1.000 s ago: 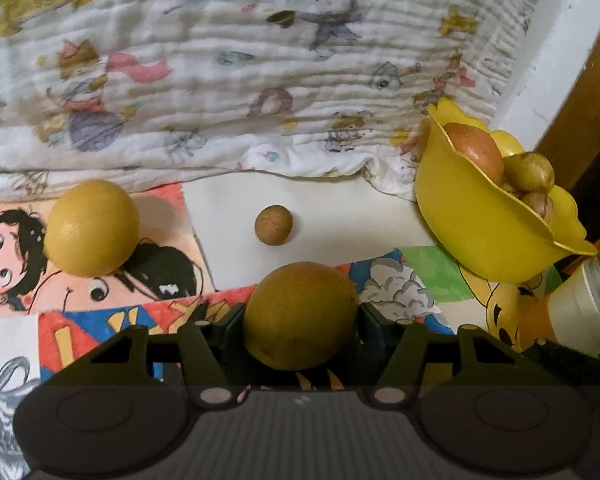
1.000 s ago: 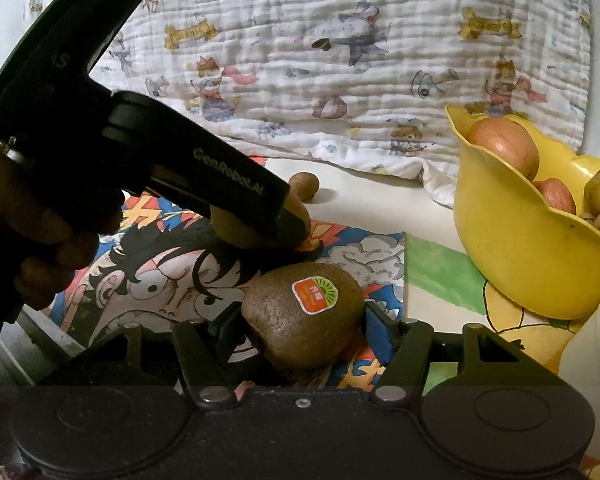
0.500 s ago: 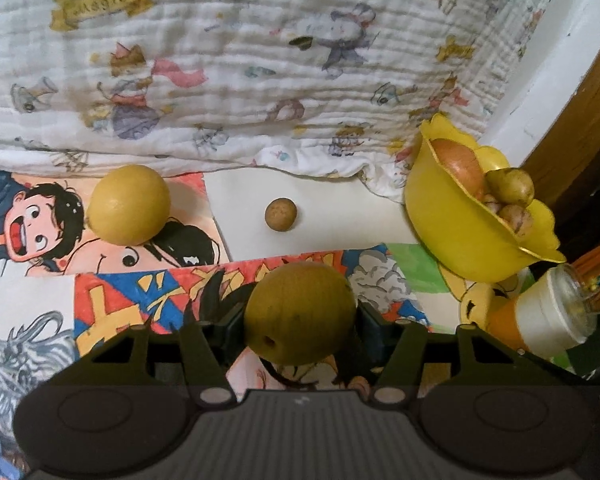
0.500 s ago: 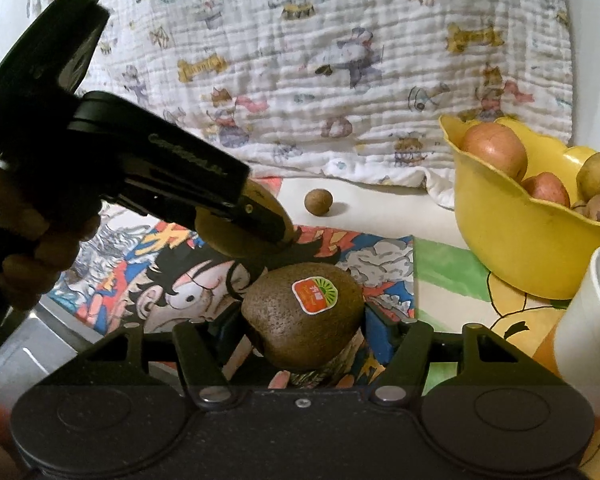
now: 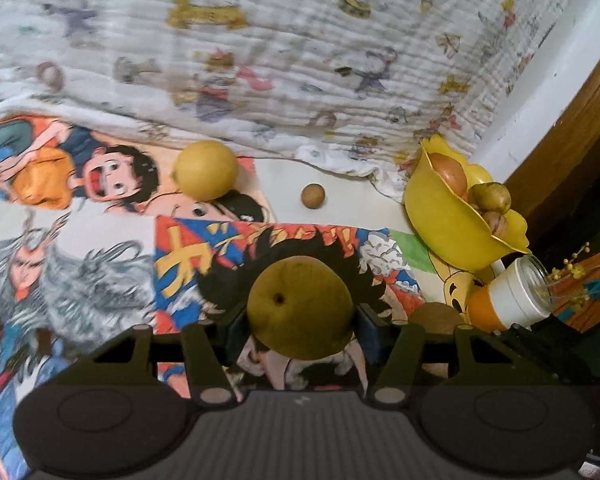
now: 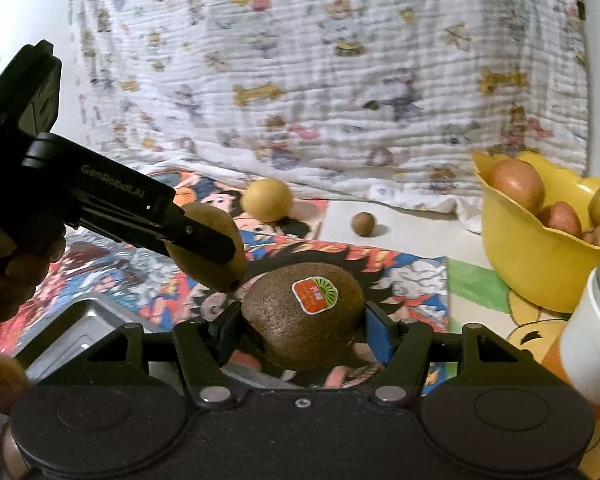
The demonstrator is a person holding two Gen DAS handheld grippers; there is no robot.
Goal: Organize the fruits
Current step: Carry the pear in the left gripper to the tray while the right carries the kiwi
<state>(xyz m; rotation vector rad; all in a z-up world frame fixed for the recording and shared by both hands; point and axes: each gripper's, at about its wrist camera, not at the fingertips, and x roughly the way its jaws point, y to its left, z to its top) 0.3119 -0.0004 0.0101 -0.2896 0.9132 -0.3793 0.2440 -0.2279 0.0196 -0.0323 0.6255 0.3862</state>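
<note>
Your right gripper [image 6: 302, 320] is clamped on a kiwi [image 6: 300, 320], blue pads tight on both sides. The kiwi's sticker [image 6: 314, 295] is red-orange with a green top edge; its print is too small to read.

Your left gripper [image 5: 300, 316] is gripping a pear [image 5: 300, 308], dimple end facing the camera, held clear of the mat [image 5: 188, 264]. Its jaws have just been closing a little further on the pear. From the right wrist you see that gripper from the side, body marked "GenRobot.AI", a hand [image 6: 4, 264] around its grip at the left edge.

Just below it, on the left of the right view, there's a metal tray [image 6: 80, 332].

Right side, near: a jar [image 5: 512, 296] with a white collar and orange base, tilted in the left view.

Past that, a yellow bowl [image 5: 444, 220] with a wavy rim holds red apples [image 6: 518, 184] and some small brownish fruit.

Mid-field on the cartoon-print mat: a yellow fruit [image 5: 206, 170] on the printed part, and a small brown ball [image 5: 313, 196] on the plain white patch, well apart from each other.

At the back, a white blanket [image 5: 300, 60] with cartoon prints. The yellow banner prints on it are blurred, no lettering readable.
</note>
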